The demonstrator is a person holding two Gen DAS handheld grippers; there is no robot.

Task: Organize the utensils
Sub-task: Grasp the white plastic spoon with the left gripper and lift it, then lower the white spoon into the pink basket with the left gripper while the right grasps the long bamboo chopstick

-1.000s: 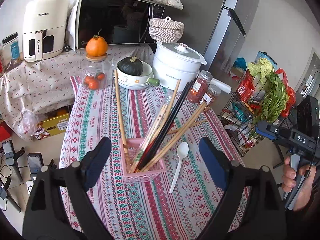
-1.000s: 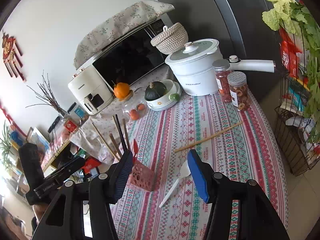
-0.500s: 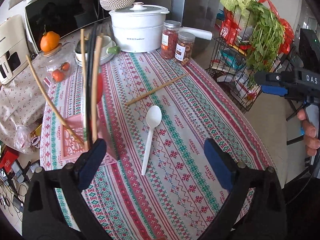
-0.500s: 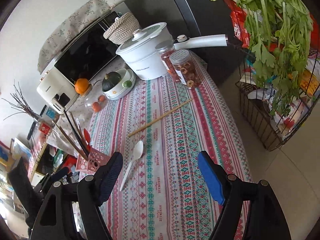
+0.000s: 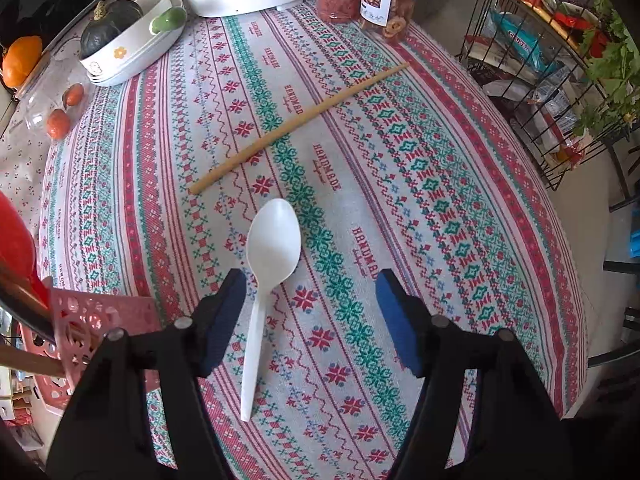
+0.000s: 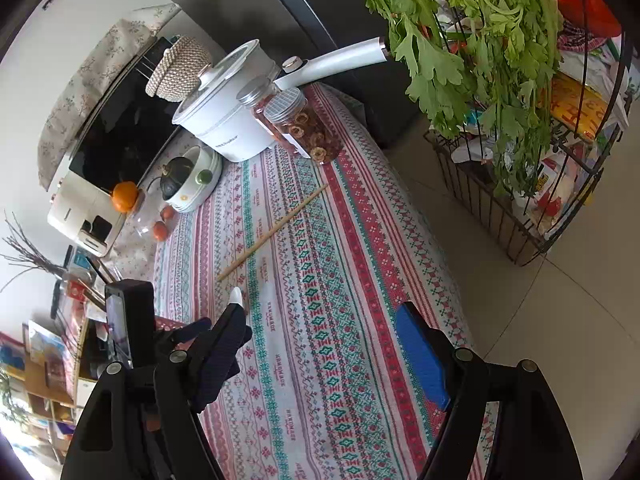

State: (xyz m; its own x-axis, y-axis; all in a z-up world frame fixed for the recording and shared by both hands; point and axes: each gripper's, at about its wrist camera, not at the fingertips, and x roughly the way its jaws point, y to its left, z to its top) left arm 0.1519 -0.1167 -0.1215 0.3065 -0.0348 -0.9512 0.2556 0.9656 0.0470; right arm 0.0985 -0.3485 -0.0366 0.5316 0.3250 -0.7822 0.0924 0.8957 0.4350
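The white spoon lay flat on the patterned counter, its neck between the jaws of the left hand-held gripper, which were closing but not yet pressing it, evidently lined up for a pickup. A lone chopstick lay just beyond the bowl. The pink holder stood near, cut off at the frame edge. The right hand-held gripper hovered apart and empty; from its view the spoon was mostly hidden.
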